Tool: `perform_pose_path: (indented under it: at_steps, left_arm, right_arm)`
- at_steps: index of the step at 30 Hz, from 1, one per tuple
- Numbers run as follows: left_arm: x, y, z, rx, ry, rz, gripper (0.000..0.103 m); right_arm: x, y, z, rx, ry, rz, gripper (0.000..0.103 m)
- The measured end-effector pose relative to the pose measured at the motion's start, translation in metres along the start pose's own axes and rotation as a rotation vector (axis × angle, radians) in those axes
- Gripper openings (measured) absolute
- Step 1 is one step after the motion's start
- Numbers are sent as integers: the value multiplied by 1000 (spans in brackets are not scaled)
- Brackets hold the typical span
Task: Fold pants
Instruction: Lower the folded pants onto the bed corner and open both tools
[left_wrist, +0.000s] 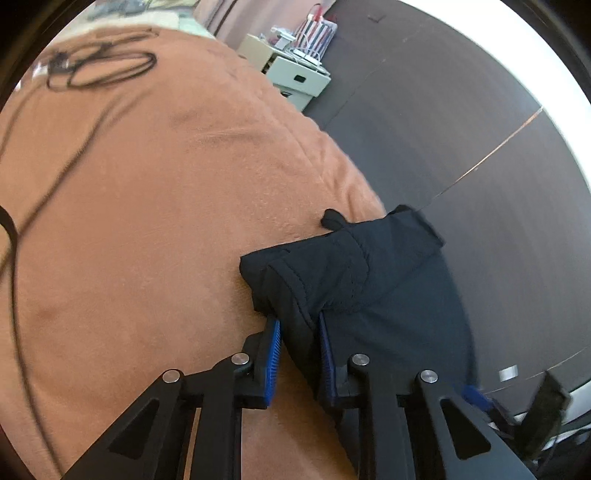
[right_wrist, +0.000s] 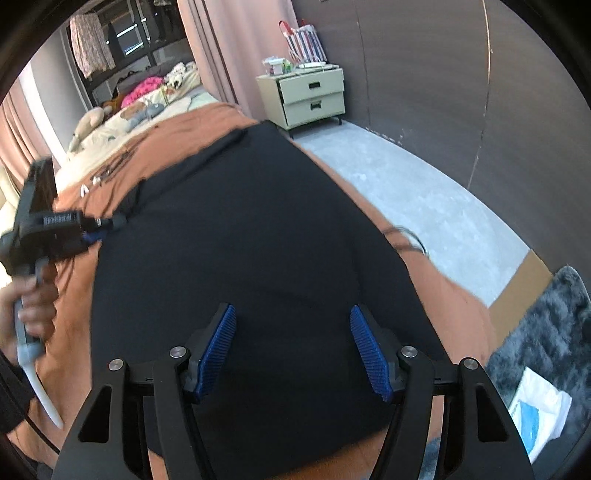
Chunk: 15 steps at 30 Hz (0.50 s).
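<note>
Black pants (right_wrist: 240, 240) lie spread over an orange blanket (right_wrist: 458, 306) on a bed. In the right wrist view my right gripper (right_wrist: 293, 309) hovers over the near part of the pants, its blue pads wide apart and holding nothing. My left gripper (right_wrist: 92, 234), held by a person's hand (right_wrist: 33, 306), meets the left edge of the pants. In the left wrist view my left gripper (left_wrist: 298, 319) is shut on a folded edge of the pants (left_wrist: 351, 273). That bunched corner rests near the edge of the blanket (left_wrist: 147, 221).
Black cables (left_wrist: 99, 68) lie on the blanket farther off. A pale nightstand (right_wrist: 310, 98) with a striped bag (right_wrist: 304, 46) stands past the bed. Right of the bed are grey floor (right_wrist: 424, 192), a dark shaggy rug (right_wrist: 546, 332) and a white plastic bag (right_wrist: 539, 413).
</note>
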<state>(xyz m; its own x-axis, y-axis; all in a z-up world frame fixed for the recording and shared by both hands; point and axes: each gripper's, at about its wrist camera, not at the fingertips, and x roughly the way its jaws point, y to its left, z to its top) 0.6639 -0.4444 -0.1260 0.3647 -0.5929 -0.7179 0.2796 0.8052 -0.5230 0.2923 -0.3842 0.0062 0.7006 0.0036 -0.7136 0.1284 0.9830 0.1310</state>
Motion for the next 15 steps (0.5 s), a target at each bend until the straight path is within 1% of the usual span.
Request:
perform_pose_path:
  at_steps: [2,4,7,12,14,15]
  left_arm:
    - [0,-2,-3,13,20,37,28]
    - [-5,-1,-4,0,44,37,29]
    - [-22,0,-6,2,47,51,30]
    - [-64,-4,-15,14,38,68,30]
    - [-78,-8,-19,28,36,69,30]
    - [-89,-11,-21,39,30,69,31]
  right_arm:
    - [-5,-4,-5,0,24,-30,63]
    - [-12,-8,-4,13,34,-34,63]
    - [-29,-14,-2,42,41,-36,63]
    - [-59,-15,5,58,18,-11,63]
    - [-73,-13,5,62,7,33,64]
    - [-83,-14,7,68,3,45,68]
